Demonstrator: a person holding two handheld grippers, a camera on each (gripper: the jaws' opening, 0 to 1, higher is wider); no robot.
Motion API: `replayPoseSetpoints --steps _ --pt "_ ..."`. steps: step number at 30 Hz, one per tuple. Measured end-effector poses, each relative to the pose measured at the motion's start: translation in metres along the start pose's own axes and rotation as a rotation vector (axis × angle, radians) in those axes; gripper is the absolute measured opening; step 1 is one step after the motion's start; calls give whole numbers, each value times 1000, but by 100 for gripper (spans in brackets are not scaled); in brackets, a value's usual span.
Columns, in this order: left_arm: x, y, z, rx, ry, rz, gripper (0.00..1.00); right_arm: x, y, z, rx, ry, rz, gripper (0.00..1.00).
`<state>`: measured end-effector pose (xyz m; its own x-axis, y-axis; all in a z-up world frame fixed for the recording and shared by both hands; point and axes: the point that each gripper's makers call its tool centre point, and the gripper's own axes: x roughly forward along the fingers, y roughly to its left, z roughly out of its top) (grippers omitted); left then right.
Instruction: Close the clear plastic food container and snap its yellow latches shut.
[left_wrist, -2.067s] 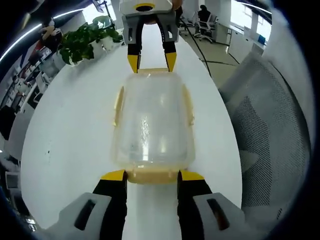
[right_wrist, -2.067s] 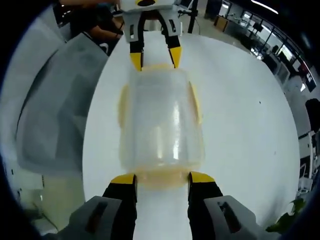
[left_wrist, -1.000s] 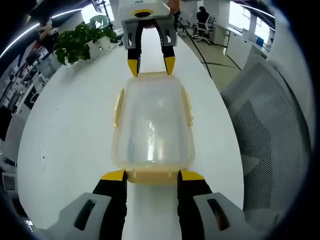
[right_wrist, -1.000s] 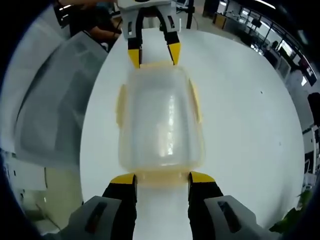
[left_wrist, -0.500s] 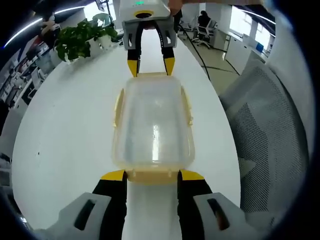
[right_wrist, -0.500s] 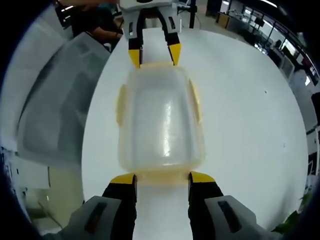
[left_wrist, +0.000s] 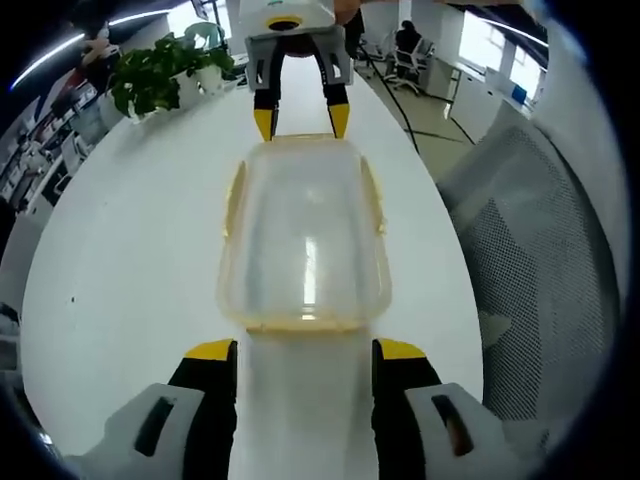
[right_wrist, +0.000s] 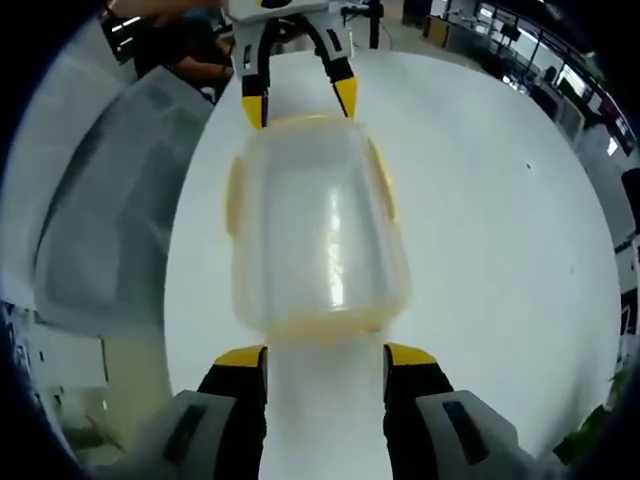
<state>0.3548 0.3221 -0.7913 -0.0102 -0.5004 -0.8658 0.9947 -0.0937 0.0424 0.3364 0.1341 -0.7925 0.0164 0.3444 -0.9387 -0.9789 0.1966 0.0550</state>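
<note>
Clear plastic food container (left_wrist: 303, 240): lid on, yellow latches (left_wrist: 235, 195) along its long sides, resting on the white table (left_wrist: 130, 250), lengthwise between the two grippers.

Left gripper (left_wrist: 305, 350): jaws wide apart, yellow-tipped, holding nothing; tips just short of the container's near end, with a narrow strip of bare table between (contact not seen). In the right gripper view, seen again at the container's far end (right_wrist: 296, 104), tips spread to either side of the end wall, close to or touching it; cannot tell which.

Right gripper (right_wrist: 325, 355): jaws wide apart, holding nothing; tips just beside the container's (right_wrist: 315, 225) near end, apart from it. In the left gripper view, seen at the container's far end (left_wrist: 297, 117), tips at the rim's corners.

Potted plant (left_wrist: 160, 75): on the table beyond the container, off to one side.

Mesh-backed office chair (left_wrist: 530, 250): beside the table, alongside the container.
</note>
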Motion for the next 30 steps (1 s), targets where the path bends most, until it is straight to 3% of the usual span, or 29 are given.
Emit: replayPoseSetpoints --steps 2,3,5,10,13,18,30 --pt "-1 0 -2 -8 0 1 51 -2 0 -2 20 -4 -3 44" --pt "-3 -1 -4 -21 -4 1 51 -5 5 2 73 -32 20 42" --pt "-5 -6 -7 -60 -13 -22 51 -10 3 5 97 -61 12 41" --pt "-11 -8 -14 -138 -18 -23 51 -16 2 0 129 -40 -10 45" --pt "-15 -9 -4 -230 -88 -28 50 -18 4 -1 164 -47 -7 43" --pt "-20 -5 3 -327 -118 -4 50 -19 7 2 240 -72 -17 44" --pt "-19 2 9 -530 -136 16 51 -19 7 12 379 -134 -28 45"
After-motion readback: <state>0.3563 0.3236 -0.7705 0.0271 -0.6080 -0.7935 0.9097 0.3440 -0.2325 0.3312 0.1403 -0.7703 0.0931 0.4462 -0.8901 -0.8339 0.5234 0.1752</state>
